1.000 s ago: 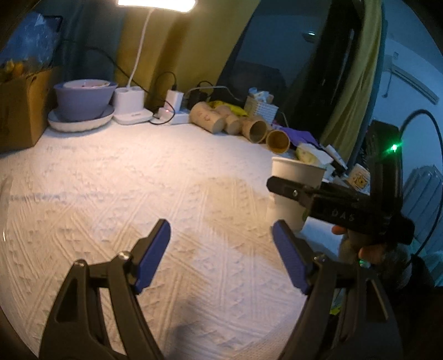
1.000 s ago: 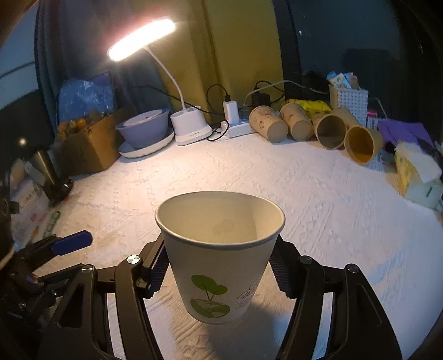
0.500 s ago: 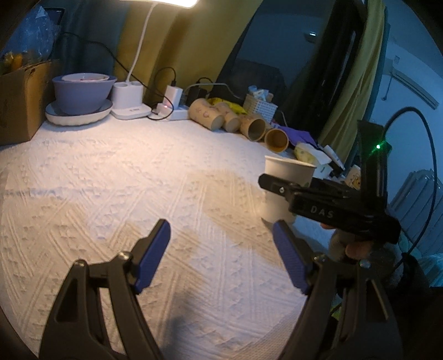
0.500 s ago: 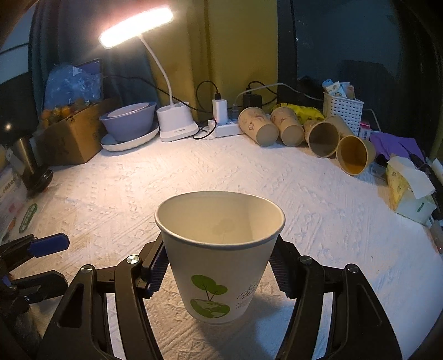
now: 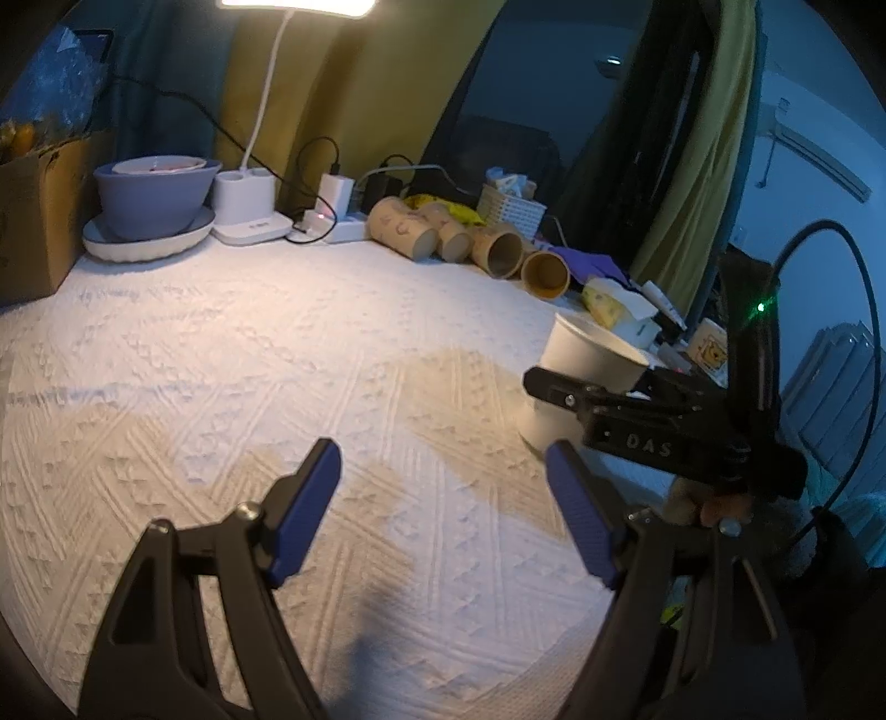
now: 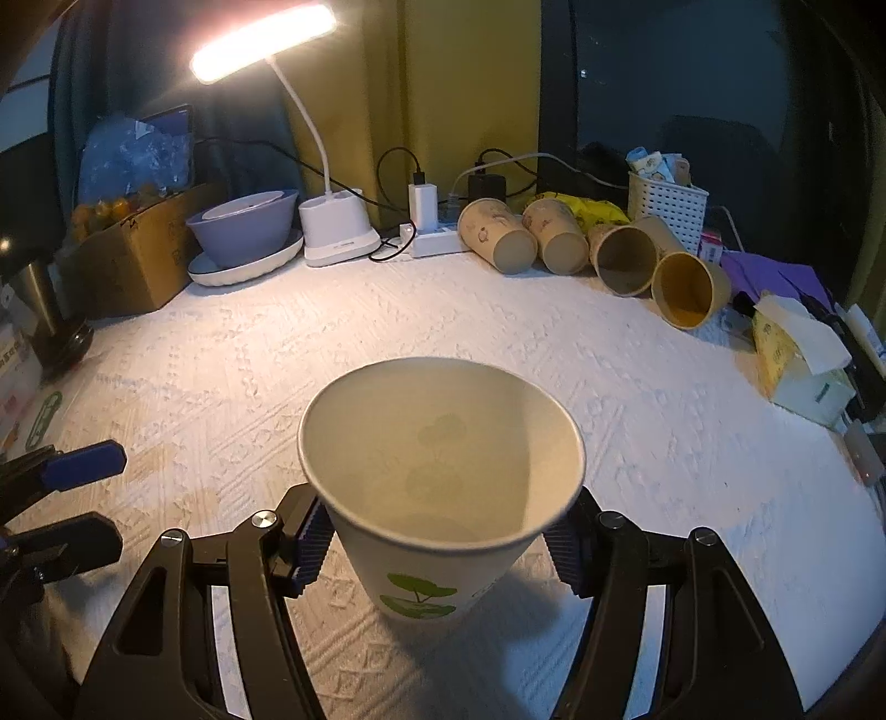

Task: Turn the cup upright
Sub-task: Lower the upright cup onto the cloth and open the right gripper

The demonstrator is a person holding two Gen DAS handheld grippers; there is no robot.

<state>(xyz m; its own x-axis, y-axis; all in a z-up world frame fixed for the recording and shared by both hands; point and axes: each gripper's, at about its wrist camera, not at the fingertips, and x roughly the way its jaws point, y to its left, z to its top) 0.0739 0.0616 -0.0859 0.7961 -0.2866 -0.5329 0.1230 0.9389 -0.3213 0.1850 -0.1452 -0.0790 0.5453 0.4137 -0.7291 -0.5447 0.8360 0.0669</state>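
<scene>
In my right wrist view, the right claw (image 6: 440, 545) is clamped on the white paper cup with a green tree print (image 6: 437, 498), which fills the lower centre of the frame; its blue ribbed pads (image 6: 313, 545) press on both sides of the cup wall below the rim. I note the cup stands mouth up, tilted slightly, its base at or just above the white textured cloth covering the worktop (image 6: 498, 332); I cannot tell whether the base touches. In my left wrist view the same cup (image 5: 587, 365) appears at centre right, held by the black right claw (image 5: 581, 390), with the cloth-covered worktop (image 5: 249, 360) spreading across the frame's middle. The left claw (image 5: 443, 498) sits at the bottom centre of that view, its blue fingers (image 5: 307, 507) spread wide apart with nothing between them, hovering over bare cloth. From the right wrist view, the left claw (image 6: 66, 493) shows at the left edge, well apart from the cup. Along the upper right of that frame I record four brown paper cups lying on their sides (image 6: 587, 249) in a row, beside a white perforated basket (image 6: 667, 210). Upper left holds a lit white desk lamp (image 6: 266, 41), a purple bowl on a white plate (image 6: 243, 230) and a brown cardboard box (image 6: 133, 255). A yellow tissue pack (image 6: 797, 354) lies at the right edge.
</scene>
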